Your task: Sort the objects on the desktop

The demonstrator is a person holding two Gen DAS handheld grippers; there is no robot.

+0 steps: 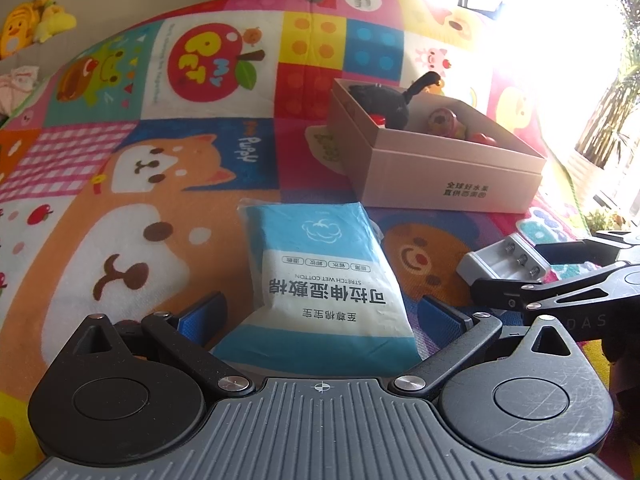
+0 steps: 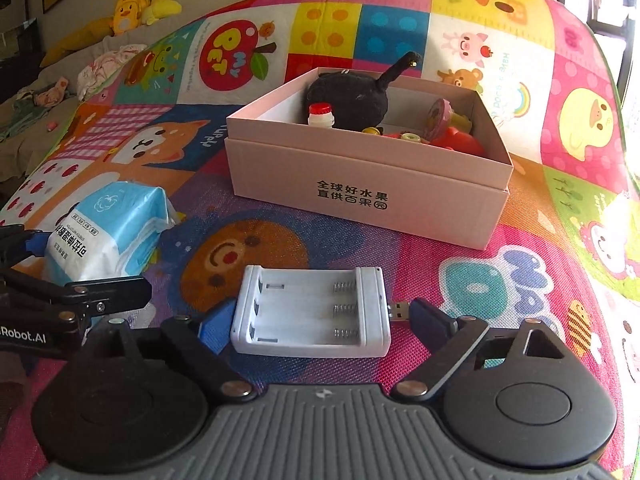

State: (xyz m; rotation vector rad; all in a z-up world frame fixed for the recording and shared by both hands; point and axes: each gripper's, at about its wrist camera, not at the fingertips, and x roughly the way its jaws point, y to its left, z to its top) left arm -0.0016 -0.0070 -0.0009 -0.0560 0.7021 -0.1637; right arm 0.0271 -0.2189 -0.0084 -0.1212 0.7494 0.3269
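Note:
A blue and white pack of wet cotton pads [image 1: 326, 276] lies on the colourful play mat between the open fingers of my left gripper [image 1: 322, 312]; the pack also shows in the right wrist view [image 2: 106, 236]. A white battery charger [image 2: 314, 312] with three empty slots lies between the open fingers of my right gripper [image 2: 320, 320], its USB plug [image 2: 400, 309] by the right finger. The charger shows in the left wrist view [image 1: 504, 262] too. A pink cardboard box [image 2: 372, 196] stands beyond, holding a black plush toy [image 2: 352, 96], a small bottle [image 2: 320, 116] and red toys.
The patterned play mat [image 2: 560, 160] covers the whole surface. The box shows in the left wrist view [image 1: 448, 184] at the right. Yellow plush toys [image 2: 140, 4] and clothes lie far left beyond the mat. Bright window glare fills the upper right.

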